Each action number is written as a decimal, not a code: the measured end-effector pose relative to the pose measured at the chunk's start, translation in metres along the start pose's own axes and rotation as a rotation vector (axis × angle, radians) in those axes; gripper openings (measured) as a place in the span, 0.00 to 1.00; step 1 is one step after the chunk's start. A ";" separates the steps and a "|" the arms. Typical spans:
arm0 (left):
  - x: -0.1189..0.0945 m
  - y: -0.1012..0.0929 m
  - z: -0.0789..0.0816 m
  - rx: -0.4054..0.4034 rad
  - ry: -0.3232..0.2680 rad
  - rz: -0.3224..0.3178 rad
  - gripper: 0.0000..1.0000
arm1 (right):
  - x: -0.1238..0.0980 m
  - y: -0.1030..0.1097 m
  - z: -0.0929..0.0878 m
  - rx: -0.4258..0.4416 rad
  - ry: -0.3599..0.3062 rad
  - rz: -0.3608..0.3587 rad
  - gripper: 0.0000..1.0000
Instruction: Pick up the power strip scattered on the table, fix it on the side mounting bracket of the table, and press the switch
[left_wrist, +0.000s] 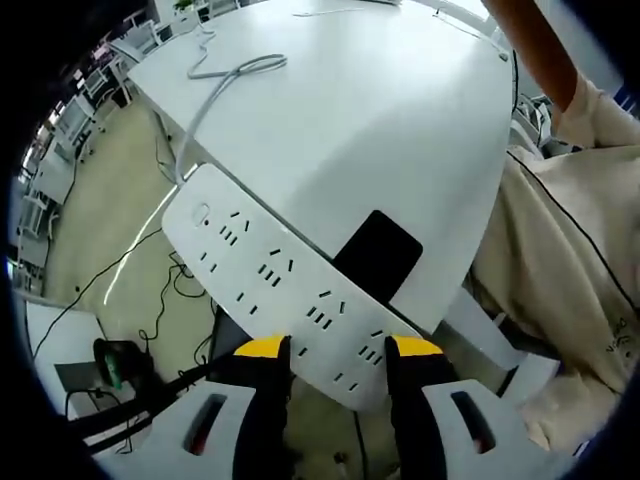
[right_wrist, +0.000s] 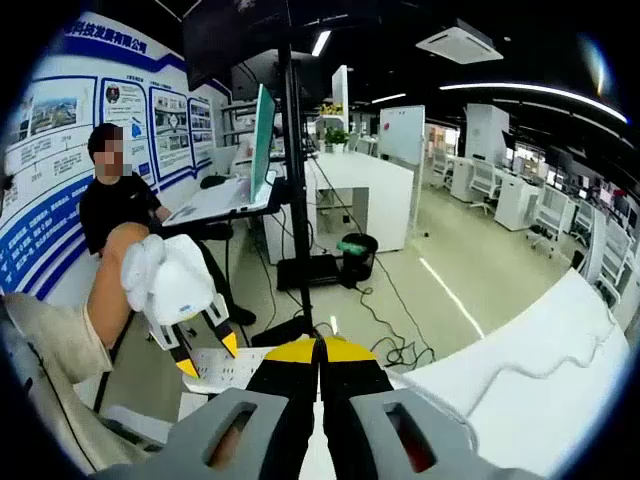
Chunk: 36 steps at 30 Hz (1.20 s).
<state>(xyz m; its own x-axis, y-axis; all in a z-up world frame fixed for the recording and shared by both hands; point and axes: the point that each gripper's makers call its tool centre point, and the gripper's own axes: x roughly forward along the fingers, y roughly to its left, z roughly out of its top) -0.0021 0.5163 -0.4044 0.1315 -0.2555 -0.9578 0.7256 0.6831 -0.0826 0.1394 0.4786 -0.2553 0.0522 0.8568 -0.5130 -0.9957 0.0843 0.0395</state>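
Observation:
A long white power strip (left_wrist: 265, 265) lies slanted across the table's side edge, its switch (left_wrist: 203, 212) at the far end. My left gripper (left_wrist: 340, 348) is shut on the strip's near end, one yellow-tipped jaw on each side. A black rectangular bracket (left_wrist: 378, 255) sits on the table's edge just behind the strip. The strip's grey cable (left_wrist: 225, 80) runs off over the white table (left_wrist: 400, 110). In the right gripper view, my right gripper (right_wrist: 320, 350) is shut on nothing. The left gripper (right_wrist: 205, 345), held by a white-gloved hand (right_wrist: 170, 278), grips the strip (right_wrist: 225, 368) at lower left.
A person's beige sleeve (left_wrist: 570, 260) hangs right of the table edge. Black cables (left_wrist: 150, 300) trail on the floor below. A seated person (right_wrist: 120, 200), a laptop (right_wrist: 235, 190) on a black stand (right_wrist: 295, 180) and a black bin (right_wrist: 355, 255) stand beyond. The white table (right_wrist: 540, 380) curves right.

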 end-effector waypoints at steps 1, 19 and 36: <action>0.000 0.000 0.000 0.000 0.000 0.000 0.43 | 0.002 0.000 -0.001 -0.001 0.003 0.002 0.00; 0.001 -0.002 -0.001 0.002 0.007 -0.002 0.43 | 0.031 0.001 -0.027 0.034 0.055 0.040 0.00; 0.001 0.001 -0.002 0.003 0.002 -0.005 0.43 | 0.065 0.012 -0.044 0.024 0.106 0.071 0.00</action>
<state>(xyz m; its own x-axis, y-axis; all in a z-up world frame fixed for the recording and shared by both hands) -0.0026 0.5183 -0.4061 0.1263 -0.2579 -0.9579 0.7283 0.6798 -0.0870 0.1278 0.5129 -0.3264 -0.0277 0.8025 -0.5959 -0.9944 0.0389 0.0987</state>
